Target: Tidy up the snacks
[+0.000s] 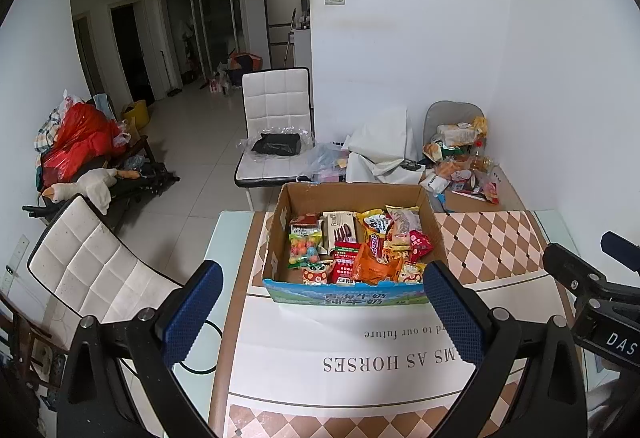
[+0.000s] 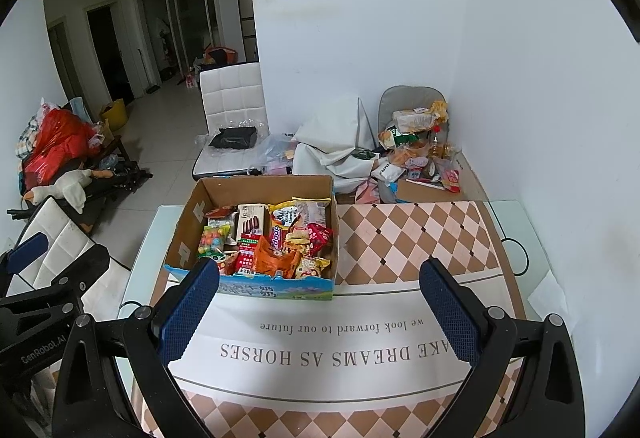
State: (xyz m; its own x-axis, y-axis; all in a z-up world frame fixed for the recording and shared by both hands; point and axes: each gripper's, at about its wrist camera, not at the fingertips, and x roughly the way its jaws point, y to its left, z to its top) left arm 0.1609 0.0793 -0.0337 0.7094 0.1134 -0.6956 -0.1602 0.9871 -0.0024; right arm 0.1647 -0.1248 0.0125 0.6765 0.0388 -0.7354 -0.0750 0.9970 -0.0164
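Observation:
An open cardboard box (image 1: 280,234) (image 2: 188,222) stands on the table, filled with several snack packs: an orange bag (image 1: 374,266) (image 2: 276,260), a cookie box (image 1: 340,228) (image 2: 252,222), a candy bag (image 1: 305,248) (image 2: 212,240). My left gripper (image 1: 322,314) is open and empty, held above the table just in front of the box. My right gripper (image 2: 318,312) is open and empty, in front of the box and to its right. The right gripper shows at the right edge of the left wrist view (image 1: 600,286).
The table (image 2: 420,238) has a checkered cloth with printed text. White chairs (image 1: 276,105) (image 1: 92,270) stand behind and at the left. A pile of snacks and bags (image 1: 460,165) (image 2: 420,157) lies past the table's far edge by the wall. Clutter (image 1: 76,149) lies at far left.

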